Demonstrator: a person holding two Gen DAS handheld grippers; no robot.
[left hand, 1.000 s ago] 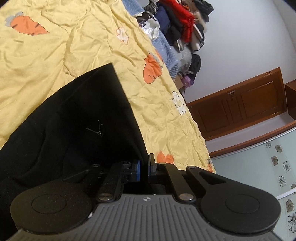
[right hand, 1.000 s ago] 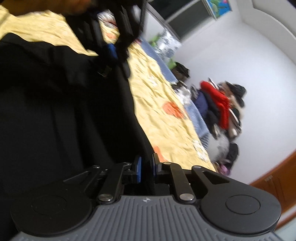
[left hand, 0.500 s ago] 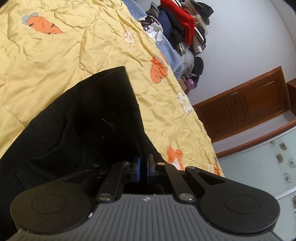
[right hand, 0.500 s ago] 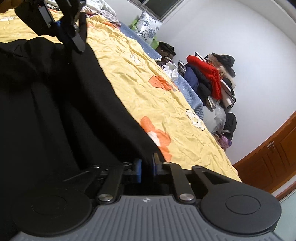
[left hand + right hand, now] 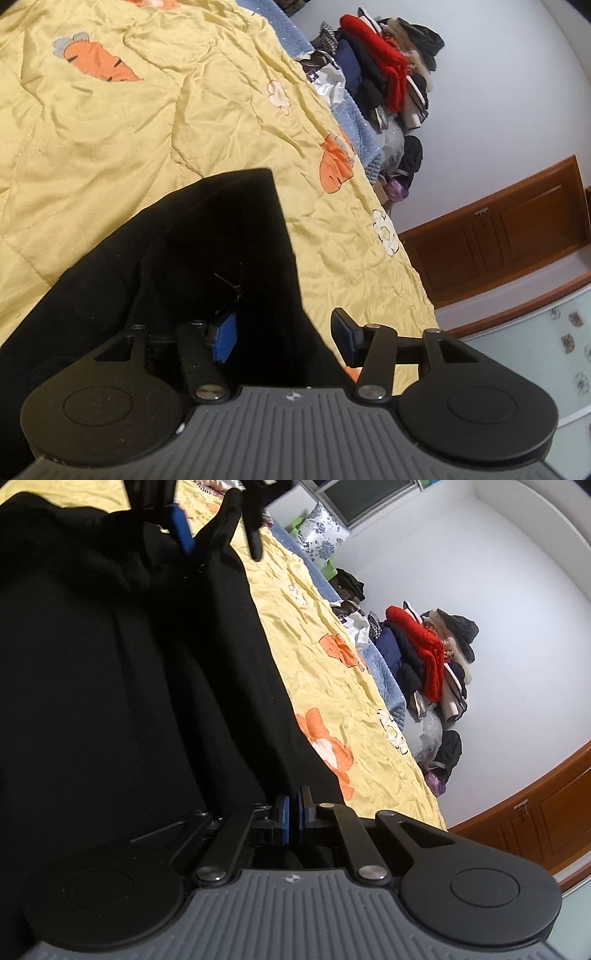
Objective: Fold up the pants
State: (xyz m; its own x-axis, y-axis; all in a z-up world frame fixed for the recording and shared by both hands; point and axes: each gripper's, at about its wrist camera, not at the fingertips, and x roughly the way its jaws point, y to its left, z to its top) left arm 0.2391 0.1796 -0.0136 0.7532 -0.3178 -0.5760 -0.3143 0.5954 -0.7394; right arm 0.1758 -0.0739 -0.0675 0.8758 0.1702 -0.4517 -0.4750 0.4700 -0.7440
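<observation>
Black pants (image 5: 207, 258) lie spread and creased on the bed, one squared corner pointing outward.

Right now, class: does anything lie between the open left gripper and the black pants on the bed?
Nothing visible does. The left gripper is open directly over the pants on the yellow quilt. The right gripper is shut on the pants.

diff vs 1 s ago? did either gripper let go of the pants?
The left gripper has opened: its jaws, closed on the black pants until half a second ago, now stand wide apart, so that edge is released and lies on the yellow quilt. The right gripper stays shut on the pants' edge. The clothes pile by the wall is unchanged.
</observation>
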